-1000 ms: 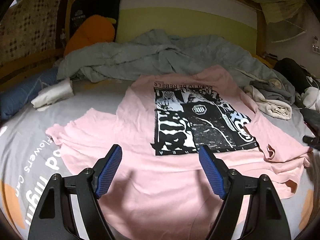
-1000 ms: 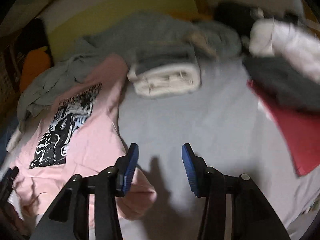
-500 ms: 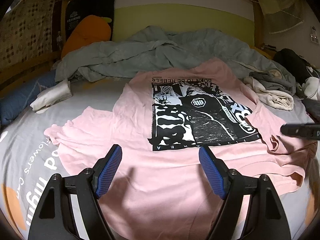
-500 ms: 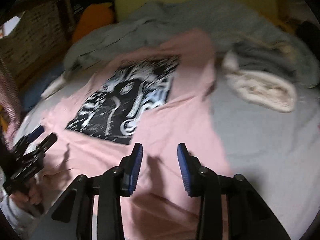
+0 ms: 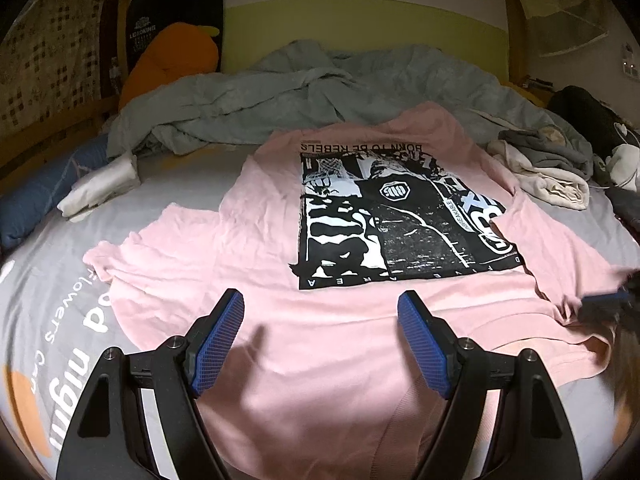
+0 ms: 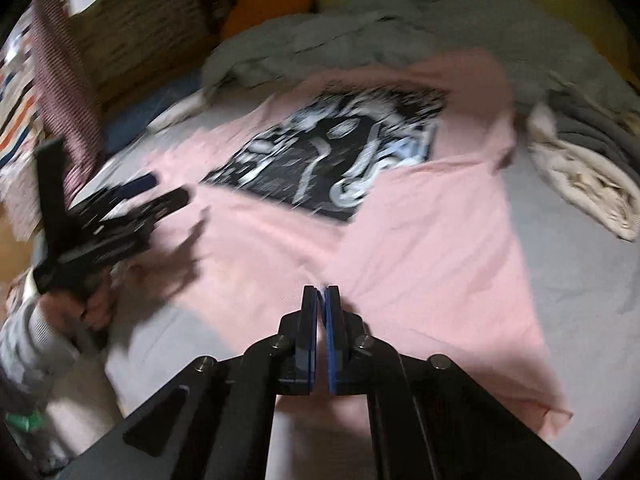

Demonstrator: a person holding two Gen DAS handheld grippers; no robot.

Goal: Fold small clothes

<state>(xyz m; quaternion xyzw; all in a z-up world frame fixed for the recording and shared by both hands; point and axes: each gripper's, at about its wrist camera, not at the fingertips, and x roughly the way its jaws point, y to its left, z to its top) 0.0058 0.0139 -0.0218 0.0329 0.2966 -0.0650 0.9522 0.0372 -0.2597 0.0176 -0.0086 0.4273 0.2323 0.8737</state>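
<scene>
A pink T-shirt (image 5: 248, 264) with a black-and-white print lies spread face up on the bed, its collar end toward me. My left gripper (image 5: 320, 344) hovers open over that near end with nothing between its blue pads. At the shirt's right sleeve, my right gripper (image 6: 321, 290) is shut, and its tips pinch the pink fabric at a crease by the sleeve edge. The left wrist view shows the right gripper (image 5: 604, 302) only as a blur at the crumpled sleeve. From the right wrist view, the left gripper (image 6: 164, 189) and the hand that holds it are blurred.
A rumpled grey duvet (image 5: 320, 92) and an orange plush (image 5: 172, 56) lie behind the shirt. Folded cream and grey clothes (image 5: 552, 176) sit at the right, a white cloth (image 5: 100, 188) and a blue pillow (image 5: 36, 200) at the left. The grey printed sheet (image 5: 60, 280) shows around the shirt.
The right gripper swung left from the bare sheet onto the shirt's sleeve, rolled, and closed its jaws. The left gripper stayed open and nearly still.
</scene>
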